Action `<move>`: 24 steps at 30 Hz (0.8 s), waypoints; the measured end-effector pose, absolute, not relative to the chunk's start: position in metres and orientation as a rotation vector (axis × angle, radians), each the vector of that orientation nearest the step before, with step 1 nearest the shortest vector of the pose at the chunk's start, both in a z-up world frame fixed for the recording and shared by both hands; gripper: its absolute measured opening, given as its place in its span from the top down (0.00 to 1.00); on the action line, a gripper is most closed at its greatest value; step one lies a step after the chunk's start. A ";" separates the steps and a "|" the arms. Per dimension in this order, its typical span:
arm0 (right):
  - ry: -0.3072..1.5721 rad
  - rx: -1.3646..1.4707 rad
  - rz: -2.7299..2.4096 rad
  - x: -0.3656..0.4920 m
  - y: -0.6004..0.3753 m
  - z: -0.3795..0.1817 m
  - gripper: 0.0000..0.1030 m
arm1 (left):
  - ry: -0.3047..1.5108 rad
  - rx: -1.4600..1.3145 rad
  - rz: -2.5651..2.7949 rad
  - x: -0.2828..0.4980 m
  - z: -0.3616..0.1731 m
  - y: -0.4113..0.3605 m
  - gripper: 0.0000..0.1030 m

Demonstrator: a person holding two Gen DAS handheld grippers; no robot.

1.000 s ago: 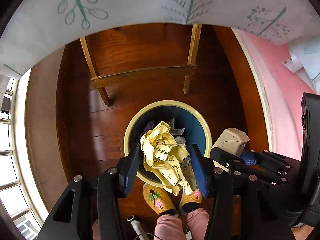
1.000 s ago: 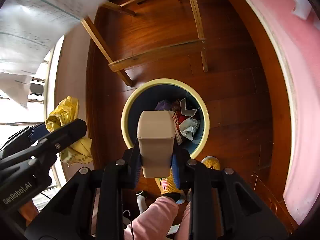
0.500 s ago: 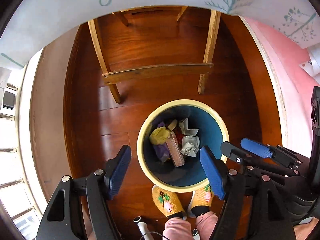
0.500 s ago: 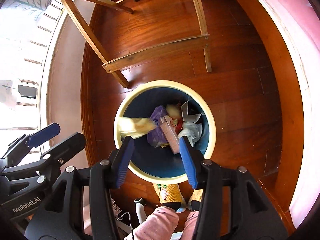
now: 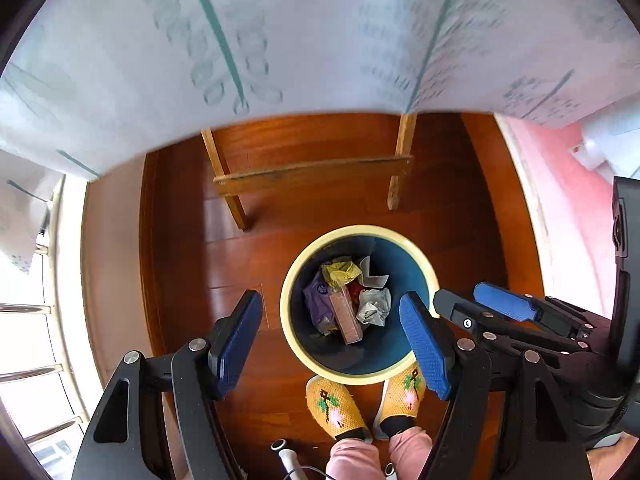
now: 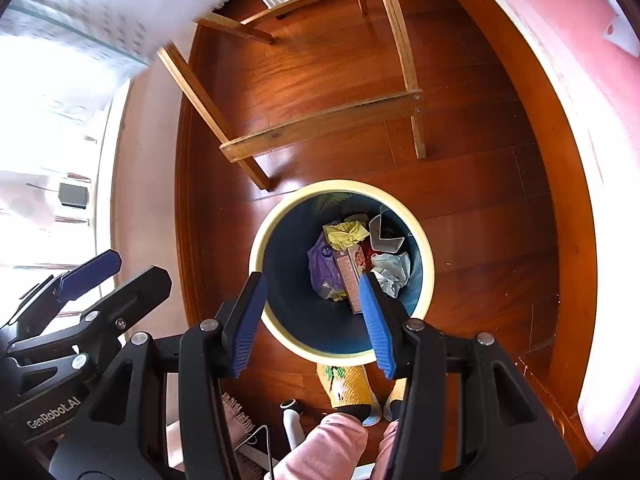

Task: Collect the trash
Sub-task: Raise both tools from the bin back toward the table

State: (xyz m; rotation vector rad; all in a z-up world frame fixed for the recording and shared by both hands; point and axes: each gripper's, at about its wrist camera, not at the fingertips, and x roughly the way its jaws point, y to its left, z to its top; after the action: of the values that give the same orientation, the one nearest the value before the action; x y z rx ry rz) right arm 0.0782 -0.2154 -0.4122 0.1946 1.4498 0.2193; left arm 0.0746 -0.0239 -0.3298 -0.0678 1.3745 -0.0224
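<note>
A round bin with a cream rim (image 5: pixel 286 320) (image 6: pixel 256 264) and blue inside stands on the wooden floor below both grippers. In it lie a crumpled yellow paper (image 5: pixel 340 272) (image 6: pixel 344 234), a pink box (image 5: pixel 346 316) (image 6: pixel 349 276), a purple bag (image 5: pixel 316 304) and white crumpled paper (image 5: pixel 374 306). My left gripper (image 5: pixel 329 298) hangs open over the bin's left half, nothing between its blue pads. My right gripper (image 6: pixel 312 280) is open above the bin too, and empty. Each gripper shows in the other's view: the right gripper (image 5: pixel 480 304), the left gripper (image 6: pixel 100 276). I cannot pick out the beige carton.
Wooden table legs with a crossbar (image 5: pixel 316 172) (image 6: pixel 320 124) stand just beyond the bin. A white leaf-printed tablecloth (image 5: pixel 320 40) hangs over the top of the view. A person's feet in yellow slippers (image 5: pixel 334 408) touch the bin's near side. A pink wall (image 6: pixel 580 120) runs along the right, window bars (image 5: pixel 24 308) on the left.
Both grippers opened. The yellow paper left the left gripper and lies in the bin; the beige carton left the right gripper. The tablecloth now fills more of the left view.
</note>
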 end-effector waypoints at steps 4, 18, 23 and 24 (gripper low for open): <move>1.438 0.192 0.226 0.075 -0.214 -0.385 0.56 | 1.346 -0.072 -0.022 0.071 -0.289 -0.024 0.28; 1.328 0.180 0.338 0.059 -0.203 -0.222 0.56 | 1.163 -0.076 0.023 0.053 -0.088 -0.016 0.27; 1.255 0.136 0.402 0.060 -0.200 -0.155 0.56 | 1.089 -0.068 0.086 0.047 -0.017 -0.010 0.27; 1.236 0.128 0.414 0.061 -0.200 -0.142 0.56 | 1.073 -0.065 0.107 0.047 -0.003 -0.008 0.27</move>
State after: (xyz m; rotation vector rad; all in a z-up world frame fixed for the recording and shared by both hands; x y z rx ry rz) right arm 0.0610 -0.2004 -0.1420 0.1284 1.2363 0.4142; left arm 0.0469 -0.0081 -0.0029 -0.0645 1.0725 0.1075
